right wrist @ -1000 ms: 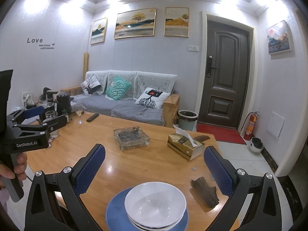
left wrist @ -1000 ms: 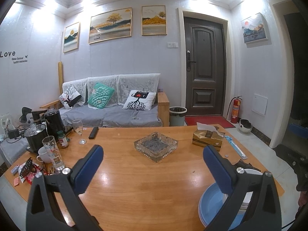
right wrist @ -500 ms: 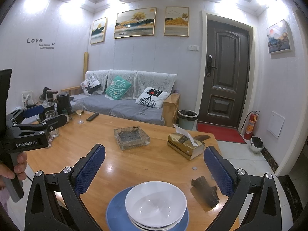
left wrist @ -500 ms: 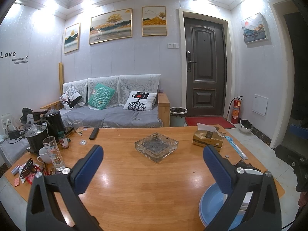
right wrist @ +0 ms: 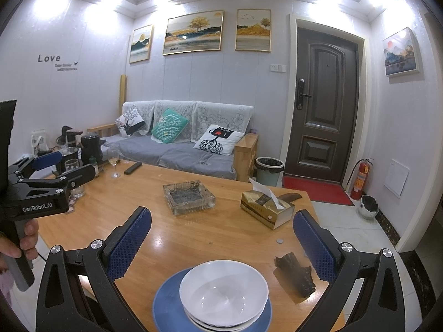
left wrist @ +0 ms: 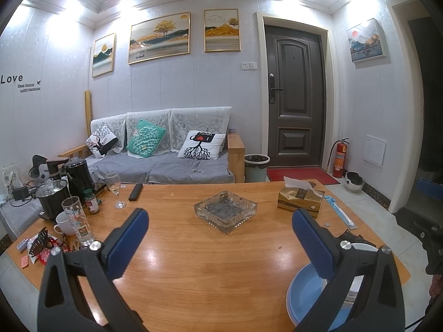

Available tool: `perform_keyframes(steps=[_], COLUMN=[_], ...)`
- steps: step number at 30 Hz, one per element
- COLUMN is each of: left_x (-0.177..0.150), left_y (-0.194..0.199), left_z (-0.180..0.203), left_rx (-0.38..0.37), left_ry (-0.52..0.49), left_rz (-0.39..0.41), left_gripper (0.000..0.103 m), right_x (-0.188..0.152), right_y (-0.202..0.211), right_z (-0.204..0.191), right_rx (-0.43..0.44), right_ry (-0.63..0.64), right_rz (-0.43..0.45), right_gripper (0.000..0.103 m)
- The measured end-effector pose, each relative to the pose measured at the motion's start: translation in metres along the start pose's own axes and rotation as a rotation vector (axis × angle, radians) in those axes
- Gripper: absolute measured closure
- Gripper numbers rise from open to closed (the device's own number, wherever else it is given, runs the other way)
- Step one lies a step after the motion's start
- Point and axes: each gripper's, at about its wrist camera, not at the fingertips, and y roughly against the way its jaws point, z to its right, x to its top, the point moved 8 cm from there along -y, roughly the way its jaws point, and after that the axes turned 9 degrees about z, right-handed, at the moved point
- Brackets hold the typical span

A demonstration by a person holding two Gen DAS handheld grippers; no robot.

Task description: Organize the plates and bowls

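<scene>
We are looking across the wooden table (right wrist: 116, 218), where the dishes are already sitting gathered: white bowls (right wrist: 223, 290) nested on a blue plate (right wrist: 166, 308) at the near edge. That fits either a finished stack or one awaiting sorting. We are holding the right gripper (right wrist: 221, 238) spread wide above them, grasping nothing, and the left gripper (left wrist: 218, 235) likewise released over bare wood beside them.
</scene>
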Motion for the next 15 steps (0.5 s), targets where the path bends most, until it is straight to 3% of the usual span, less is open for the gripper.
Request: perform_keyframes(steps=[15], left_x=[0.0012], left_y=[0.0002], left_z=[-0.0017], left_rx=[0.001], left_ry=[-0.002], left_rz=[0.002], left_gripper=[0.0], right_x=[-0.0002], right_y=[0.0], right_z=[0.0], right_rx=[0.0], right_ry=[-0.001], right_rz=[-0.001], right_gripper=[0.001])
